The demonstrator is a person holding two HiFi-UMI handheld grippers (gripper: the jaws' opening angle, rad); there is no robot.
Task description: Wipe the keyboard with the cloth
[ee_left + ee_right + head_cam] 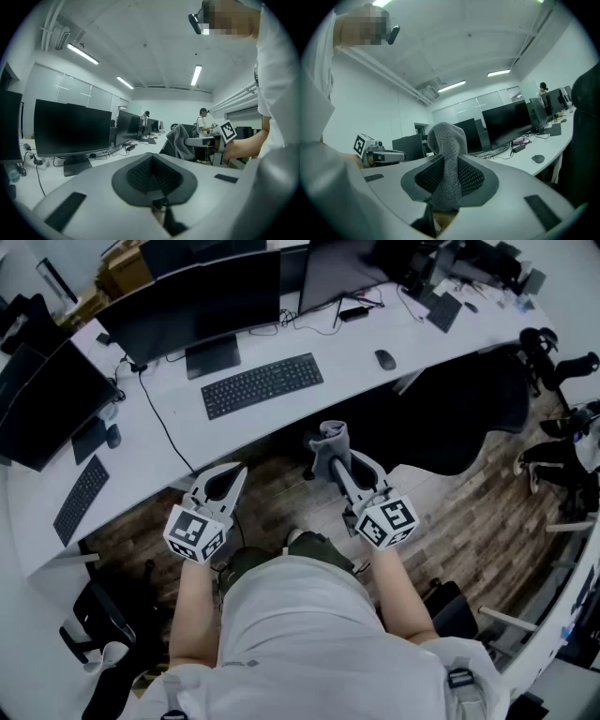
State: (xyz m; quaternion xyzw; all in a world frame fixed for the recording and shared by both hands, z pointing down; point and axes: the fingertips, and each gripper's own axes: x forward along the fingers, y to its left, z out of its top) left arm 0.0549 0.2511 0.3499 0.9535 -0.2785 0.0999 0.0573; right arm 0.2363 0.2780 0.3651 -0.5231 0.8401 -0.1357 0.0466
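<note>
The worktop (356,352) ahead carries the keyboard (262,383). My right tool (332,463) grips the cloth (329,440) for wiping; my left tool (236,474) is closed, empty.

Open-plan office: long white desk (349,341), rows of monitors (202,301), keyboard (262,383), mouse (385,359), ceiling strip lights (82,53).

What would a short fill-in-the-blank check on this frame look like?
The right gripper is shut on a gray ___. The left gripper is shut and holds ___. In the head view, a black ___ lies on the white desk to the right of the keyboard.
Missing words: cloth; nothing; mouse.
</note>
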